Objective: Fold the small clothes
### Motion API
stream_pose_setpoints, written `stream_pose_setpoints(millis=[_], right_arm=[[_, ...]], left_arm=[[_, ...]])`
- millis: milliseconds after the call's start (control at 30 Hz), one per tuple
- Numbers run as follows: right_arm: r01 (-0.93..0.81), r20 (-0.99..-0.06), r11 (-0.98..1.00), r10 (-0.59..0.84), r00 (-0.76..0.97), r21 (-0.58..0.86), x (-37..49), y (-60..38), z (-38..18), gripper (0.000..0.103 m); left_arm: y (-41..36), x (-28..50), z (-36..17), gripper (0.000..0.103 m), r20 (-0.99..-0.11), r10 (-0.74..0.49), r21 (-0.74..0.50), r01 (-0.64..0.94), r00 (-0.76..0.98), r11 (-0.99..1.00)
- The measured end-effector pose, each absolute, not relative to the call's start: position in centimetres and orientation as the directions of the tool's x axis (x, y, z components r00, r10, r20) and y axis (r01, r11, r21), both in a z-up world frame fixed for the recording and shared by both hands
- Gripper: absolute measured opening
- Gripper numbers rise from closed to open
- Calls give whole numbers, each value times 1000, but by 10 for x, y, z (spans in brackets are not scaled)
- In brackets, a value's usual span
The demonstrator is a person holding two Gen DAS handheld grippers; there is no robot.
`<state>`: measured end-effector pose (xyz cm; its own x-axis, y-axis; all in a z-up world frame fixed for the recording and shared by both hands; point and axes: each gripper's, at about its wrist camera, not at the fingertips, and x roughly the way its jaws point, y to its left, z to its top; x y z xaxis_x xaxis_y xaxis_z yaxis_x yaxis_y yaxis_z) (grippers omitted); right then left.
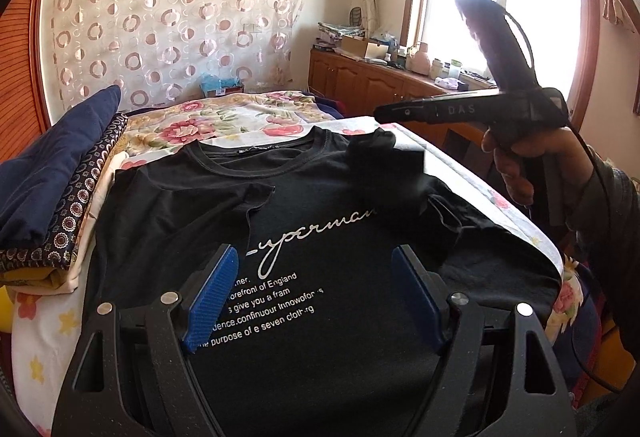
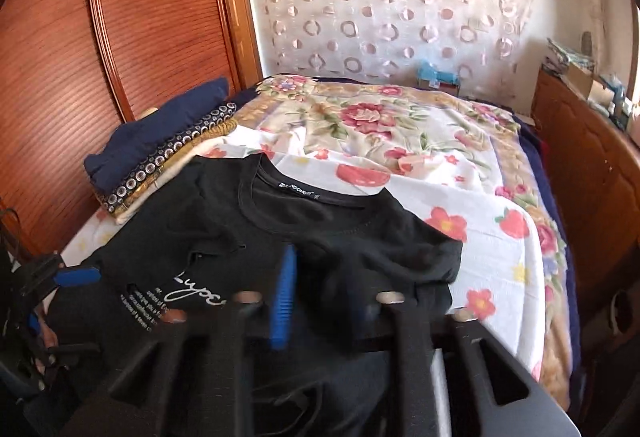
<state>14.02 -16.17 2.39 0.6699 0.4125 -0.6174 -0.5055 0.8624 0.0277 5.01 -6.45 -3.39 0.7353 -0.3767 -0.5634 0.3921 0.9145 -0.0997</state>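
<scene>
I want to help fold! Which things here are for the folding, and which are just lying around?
For the folding:
black T-shirt
left tongs, open
right tongs, seemingly holding the sleeve
stack of folded clothes

Just lying around:
flowered bedspread
wooden cabinet
curtain

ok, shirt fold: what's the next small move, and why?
Probably carry the right sleeve inward and lay it on the chest of the shirt. The right gripper seems to pinch it, lifted off the shirt, while the left sleeve already lies folded over the chest. The left gripper is open above the print, holding nothing.
</scene>
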Motion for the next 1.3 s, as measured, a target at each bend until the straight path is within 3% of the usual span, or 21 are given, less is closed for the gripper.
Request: stream_pose_setpoints(millis=[200, 600, 667, 933, 1300], right_arm=[[-467, -649, 884, 335, 683, -34, 126, -163, 6, 41], [-515, -736, 856, 380, 560, 50, 86, -148, -38, 41], [-535, -730, 842, 410, 547, 71, 83, -144, -38, 36], [-617, -716, 775, 507, 479, 136, 72, -125, -42, 36], [-496, -645, 868, 393, 655, 26, 94, -168, -6, 36]], left_arm=[[-59, 49, -33, 80, -558, -372, -103, 383, 742, 918], [-46, 51, -33, 80, -558, -352, -104, 357, 752, 928], [-44, 51, -33, 80, -558, -348, -105, 352, 754, 930], [-29, 51, -32, 80, -551, -332, -114, 325, 766, 939], [-15, 53, -33, 80, -547, -312, -119, 297, 777, 948]])
